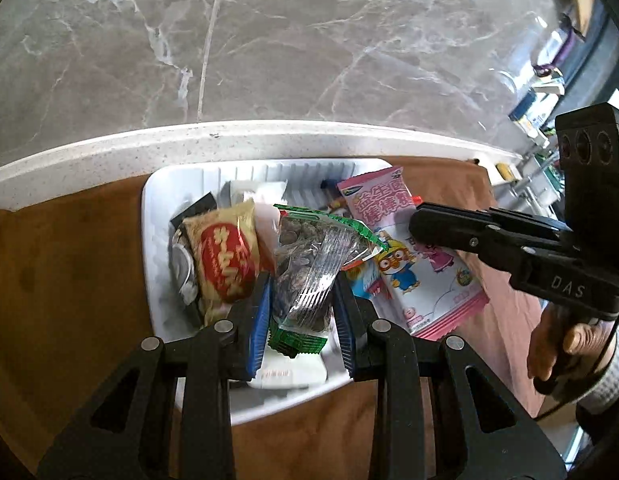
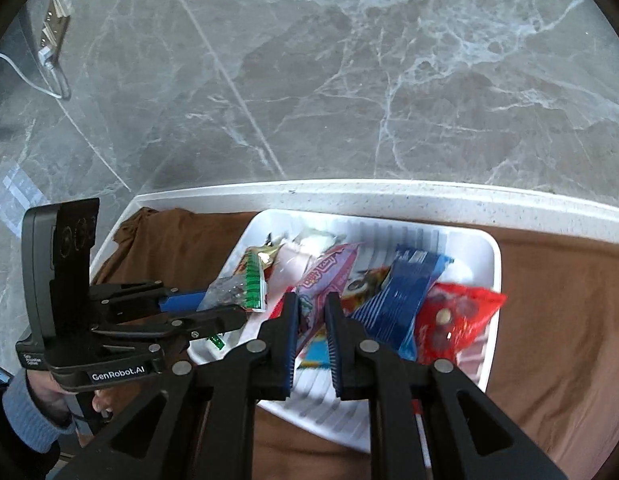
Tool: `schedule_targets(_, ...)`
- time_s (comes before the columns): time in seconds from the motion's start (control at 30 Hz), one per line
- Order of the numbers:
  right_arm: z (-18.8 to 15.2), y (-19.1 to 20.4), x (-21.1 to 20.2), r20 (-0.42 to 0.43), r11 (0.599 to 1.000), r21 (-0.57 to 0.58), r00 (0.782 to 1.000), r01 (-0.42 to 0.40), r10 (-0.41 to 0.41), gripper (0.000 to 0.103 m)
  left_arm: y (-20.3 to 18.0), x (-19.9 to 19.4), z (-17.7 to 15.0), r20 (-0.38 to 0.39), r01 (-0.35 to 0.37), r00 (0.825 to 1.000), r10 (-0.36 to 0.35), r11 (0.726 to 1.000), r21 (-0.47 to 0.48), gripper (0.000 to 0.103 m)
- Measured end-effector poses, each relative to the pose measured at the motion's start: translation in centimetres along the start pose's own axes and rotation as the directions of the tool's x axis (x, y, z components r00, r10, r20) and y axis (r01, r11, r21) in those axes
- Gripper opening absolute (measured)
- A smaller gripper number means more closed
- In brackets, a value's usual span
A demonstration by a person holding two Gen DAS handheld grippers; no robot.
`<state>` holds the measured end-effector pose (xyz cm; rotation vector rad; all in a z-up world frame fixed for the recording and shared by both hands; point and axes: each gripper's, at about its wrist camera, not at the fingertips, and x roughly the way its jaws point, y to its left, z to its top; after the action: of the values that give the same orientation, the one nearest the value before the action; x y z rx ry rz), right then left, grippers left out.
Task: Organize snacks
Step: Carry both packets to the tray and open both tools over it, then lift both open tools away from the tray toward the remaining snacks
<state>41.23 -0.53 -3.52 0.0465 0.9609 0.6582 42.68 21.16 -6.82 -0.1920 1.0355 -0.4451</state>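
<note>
Crinkly clear-and-green packet (image 1: pixel 309 268), clamped in the left gripper (image 1: pixel 303 312) over the white tray (image 1: pixel 157 208) centre, could slip from its slick film, while the right gripper (image 2: pixel 313 320) pinches the pink pouch (image 2: pixel 329 276) at its 12 o'clock.

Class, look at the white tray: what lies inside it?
The white tray holds loose snack packets: a blue one, a red one, a pink one and a clear green-edged one. Whatever lies under the pile is covered.
</note>
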Motion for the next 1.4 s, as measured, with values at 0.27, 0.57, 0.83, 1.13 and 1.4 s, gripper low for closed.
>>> schedule_targets(0.27,1.1,-0.9,1.6,-0.006,0.999,-0.019,0.999,0.037,-0.038,0.017,0.1,2.5,1.2,0.015,-0.077,0.997,0.077,0.996,-0.035,0.03)
schedule_targets(0.57,1.4,-0.1,0.4,0.062,0.988,-0.098,0.992,0.117,-0.111,0.054,-1.2,2.3,1.5,0.066,-0.136,0.988,0.136,0.991,0.001,0.046)
schedule_targets(0.83,1.1,1.2,-2.5,0.118,0.979,-0.139,0.984,0.152,-0.136,0.055,-2.2,0.0,0.6,0.124,-0.148,0.982,0.145,0.989,0.018,0.049)
schedule_targets(1.13,-1.3,3.1,-5.4,0.137,0.966,-0.188,0.978,0.179,-0.155,0.056,-3.3,-3.0,-2.4,0.142,-0.153,0.979,0.145,0.987,0.04,0.049)
schedule_targets(1.4,-4.2,5.6,-8.2,0.157,0.951,-0.238,0.974,0.197,-0.162,0.061,-4.7,-5.8,-6.1,0.143,-0.15,0.98,0.14,0.987,0.062,0.054)
